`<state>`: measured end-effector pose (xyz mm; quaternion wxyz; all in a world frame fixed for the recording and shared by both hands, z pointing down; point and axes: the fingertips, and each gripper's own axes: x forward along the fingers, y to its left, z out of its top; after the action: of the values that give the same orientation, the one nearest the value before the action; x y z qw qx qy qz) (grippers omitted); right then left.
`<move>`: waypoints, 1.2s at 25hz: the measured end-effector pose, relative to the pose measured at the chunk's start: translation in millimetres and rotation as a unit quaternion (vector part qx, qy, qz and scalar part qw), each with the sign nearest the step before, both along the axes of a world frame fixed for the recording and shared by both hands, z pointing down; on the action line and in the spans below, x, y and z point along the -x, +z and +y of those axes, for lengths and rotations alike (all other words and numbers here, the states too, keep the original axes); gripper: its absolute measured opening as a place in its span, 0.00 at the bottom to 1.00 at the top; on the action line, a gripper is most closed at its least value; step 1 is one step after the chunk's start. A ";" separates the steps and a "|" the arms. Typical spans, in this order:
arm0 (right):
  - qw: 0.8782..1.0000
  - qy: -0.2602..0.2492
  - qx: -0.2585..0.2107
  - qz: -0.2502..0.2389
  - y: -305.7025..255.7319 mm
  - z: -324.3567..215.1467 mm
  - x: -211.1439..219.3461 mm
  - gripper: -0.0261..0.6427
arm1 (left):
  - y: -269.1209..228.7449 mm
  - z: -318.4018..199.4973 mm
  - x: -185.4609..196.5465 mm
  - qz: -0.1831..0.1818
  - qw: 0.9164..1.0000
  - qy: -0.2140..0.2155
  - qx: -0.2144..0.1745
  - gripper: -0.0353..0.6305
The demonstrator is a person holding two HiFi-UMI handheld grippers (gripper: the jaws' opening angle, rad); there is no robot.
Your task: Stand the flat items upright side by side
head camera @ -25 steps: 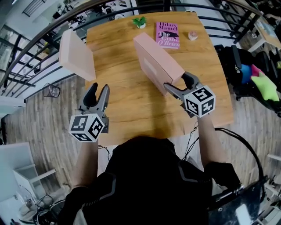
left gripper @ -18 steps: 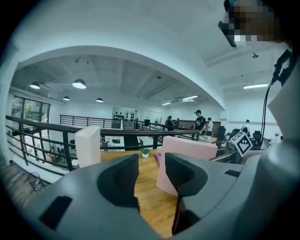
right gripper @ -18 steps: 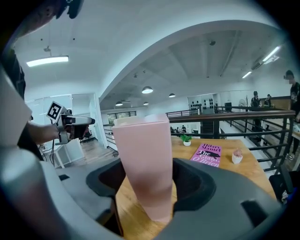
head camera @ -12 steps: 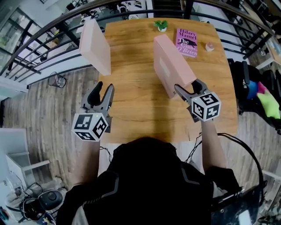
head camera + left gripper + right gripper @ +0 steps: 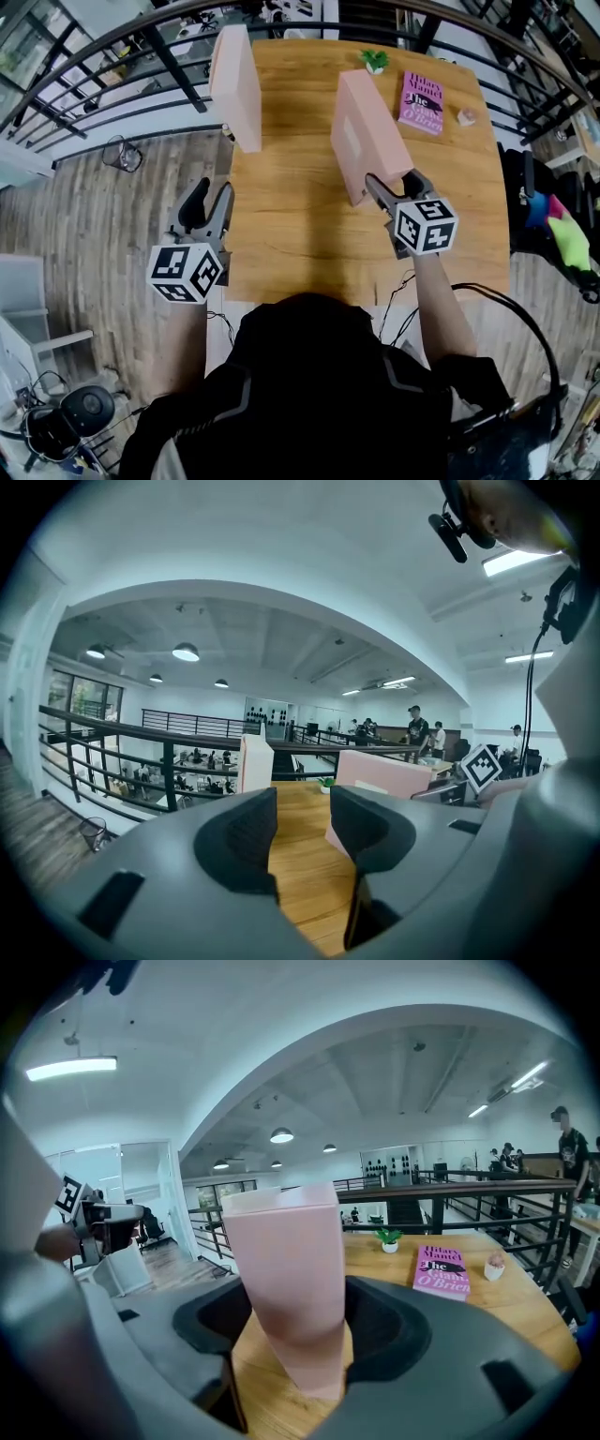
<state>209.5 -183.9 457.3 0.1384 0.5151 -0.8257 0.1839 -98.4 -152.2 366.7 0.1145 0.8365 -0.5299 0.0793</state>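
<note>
Grip first: right hand-held gripper (image 5: 389,181) has just been closing, and its pads are now clamped on the near low end of the right pink box (image 5: 361,131). That box stands on edge on the tabletop (image 5: 300,234), leaning a bit. Left hand-held gripper (image 5: 211,192) has its jaws apart w/ nothing btwn them. Left pink box (image 5: 234,84) stands upright well ahead of it, at the tabletop's left edge.

Step in hand, as I judge it: bring the two boxes side by side. To do it well I keep the squeeze firm & low, slide rather than lift, hold the box vertical and stop w/ faces parallel. Left should steady its box before they meet, else a knock may tip it off the edge.

Right gripper view shows the pads meeting both faces of the box, which the head view can't confirm. Only the head view shows the gap btwn the boxes and how close the left one sits to the edge.
</note>
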 end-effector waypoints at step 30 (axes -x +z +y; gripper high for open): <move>0.997 0.071 -0.008 -0.041 -3.7 -158.0 205.0 0.53 | 21.5 10.6 171.6 -0.015 0.999 -0.050 0.010 0.35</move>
<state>4.5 -342.0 453.6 0.0873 0.5652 -0.7937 0.2072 -270.0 -141.5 388.3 0.1184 0.8065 -0.5721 0.0910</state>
